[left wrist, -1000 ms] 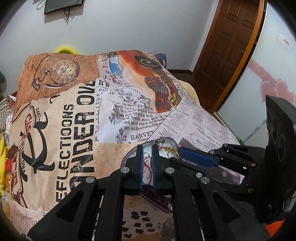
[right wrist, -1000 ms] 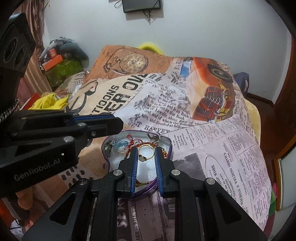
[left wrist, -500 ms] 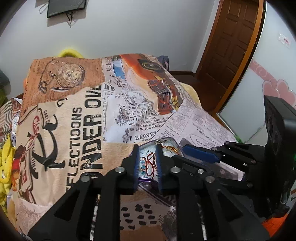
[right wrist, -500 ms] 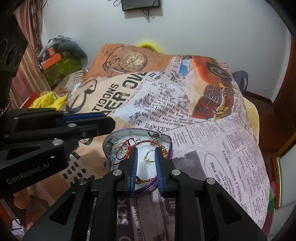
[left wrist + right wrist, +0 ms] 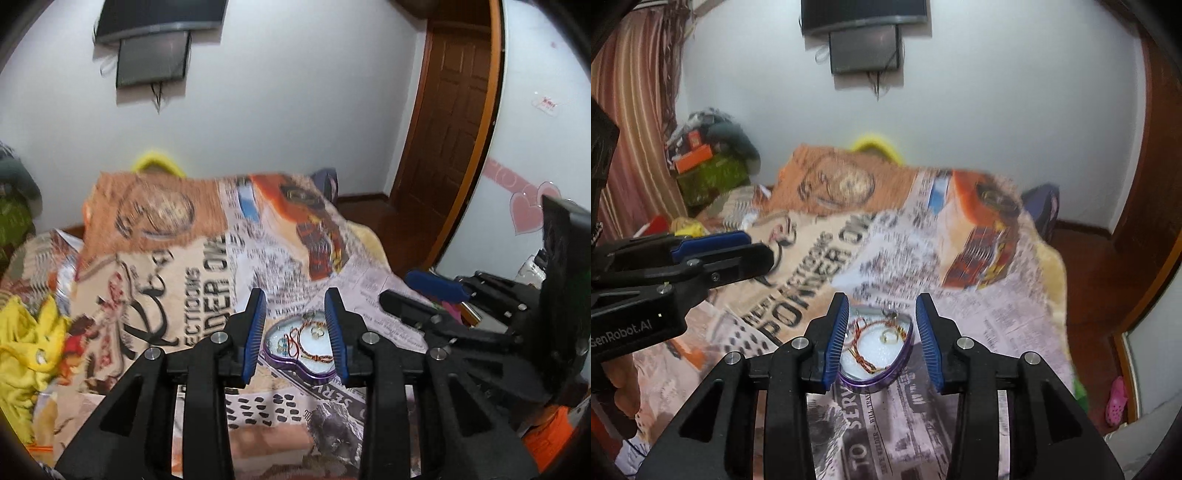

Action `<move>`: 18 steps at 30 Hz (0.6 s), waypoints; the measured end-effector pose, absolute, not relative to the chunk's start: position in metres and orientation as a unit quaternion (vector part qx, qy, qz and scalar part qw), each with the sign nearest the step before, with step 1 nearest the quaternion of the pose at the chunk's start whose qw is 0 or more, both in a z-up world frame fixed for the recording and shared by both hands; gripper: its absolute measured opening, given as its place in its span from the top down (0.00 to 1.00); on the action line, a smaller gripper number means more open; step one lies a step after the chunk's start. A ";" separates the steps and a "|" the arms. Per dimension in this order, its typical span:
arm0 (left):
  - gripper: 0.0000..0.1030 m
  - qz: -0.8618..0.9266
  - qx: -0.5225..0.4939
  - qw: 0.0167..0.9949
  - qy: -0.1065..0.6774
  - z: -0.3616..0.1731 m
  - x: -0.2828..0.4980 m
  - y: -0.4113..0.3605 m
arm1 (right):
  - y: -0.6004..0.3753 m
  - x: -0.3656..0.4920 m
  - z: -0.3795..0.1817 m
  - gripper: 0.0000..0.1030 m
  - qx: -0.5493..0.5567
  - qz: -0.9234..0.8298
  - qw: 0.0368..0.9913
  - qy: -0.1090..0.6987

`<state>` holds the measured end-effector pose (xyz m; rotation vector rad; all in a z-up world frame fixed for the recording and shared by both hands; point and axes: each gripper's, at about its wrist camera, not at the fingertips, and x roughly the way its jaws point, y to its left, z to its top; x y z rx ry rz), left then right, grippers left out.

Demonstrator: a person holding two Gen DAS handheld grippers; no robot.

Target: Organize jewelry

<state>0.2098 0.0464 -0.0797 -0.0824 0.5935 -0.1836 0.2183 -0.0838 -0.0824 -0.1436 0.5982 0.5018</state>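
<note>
A purple heart-shaped tin with a white lining lies on the bed. It holds a red and gold bracelet, a gold ring and other small pieces. My left gripper is open and empty, raised above and behind the tin. My right gripper is also open and empty, raised above the tin. Each gripper shows at the side of the other's view, the right one in the left wrist view and the left one in the right wrist view.
A bedspread printed with newspaper and a car covers the bed. Yellow cloth lies at the left. A wooden door stands at the right. Green and orange boxes sit by the striped curtain.
Both grippers have opened wide and lifted up and back from the tin. The ring that was between the right fingers now lies in the tin.
</note>
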 end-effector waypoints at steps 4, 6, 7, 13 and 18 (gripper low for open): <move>0.68 -0.079 -0.027 0.968 0.238 -0.047 0.170 0.044 | -0.093 0.184 -0.044 0.67 -0.064 0.238 0.941 0.230; 0.65 -0.072 -0.022 0.975 0.207 -0.031 0.150 0.043 | -0.099 0.165 -0.025 0.67 -0.056 0.236 0.950 0.199; 0.62 -0.068 -0.020 0.979 0.191 -0.023 0.139 0.042 | -0.102 0.156 -0.016 0.67 -0.052 0.236 0.953 0.184; 0.54 -0.047 -0.017 0.993 0.103 0.011 0.080 0.040 | -0.119 0.099 0.026 0.67 -0.025 0.227 0.969 0.096; 0.40 -0.022 -0.019 0.998 0.059 0.019 0.044 0.038 | -0.126 0.065 0.039 0.57 -0.009 0.213 0.976 0.053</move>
